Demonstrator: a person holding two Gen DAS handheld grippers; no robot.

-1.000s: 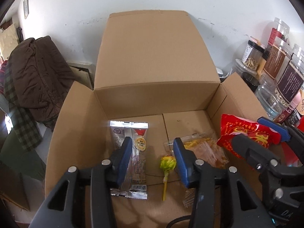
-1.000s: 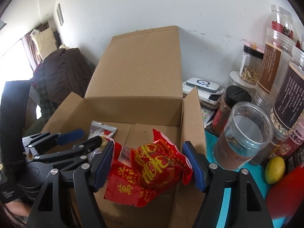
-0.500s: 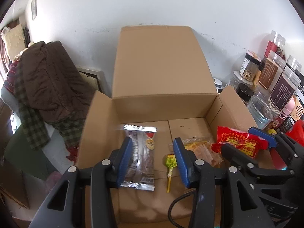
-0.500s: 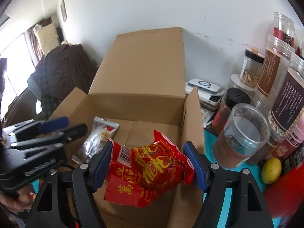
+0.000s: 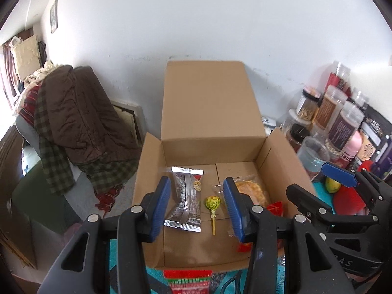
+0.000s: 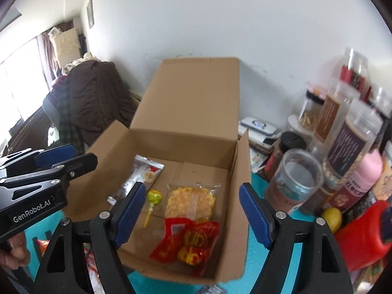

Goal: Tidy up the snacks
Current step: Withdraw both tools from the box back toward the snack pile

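An open cardboard box holds a silver snack packet, a green lollipop, a clear bag of yellow crackers and a red snack bag, partly seen in the left wrist view. My left gripper is open and empty above the box's near side. My right gripper is open and empty above the red bag; it also shows in the left wrist view.
Several jars and plastic containers stand right of the box, with a clear tub, a yellow fruit and a red object. More snack packets lie on the teal cloth in front. A coat-draped chair is left.
My right gripper has opened and let the red bag drop into the box. Both grippers have risen and pulled back from the box.
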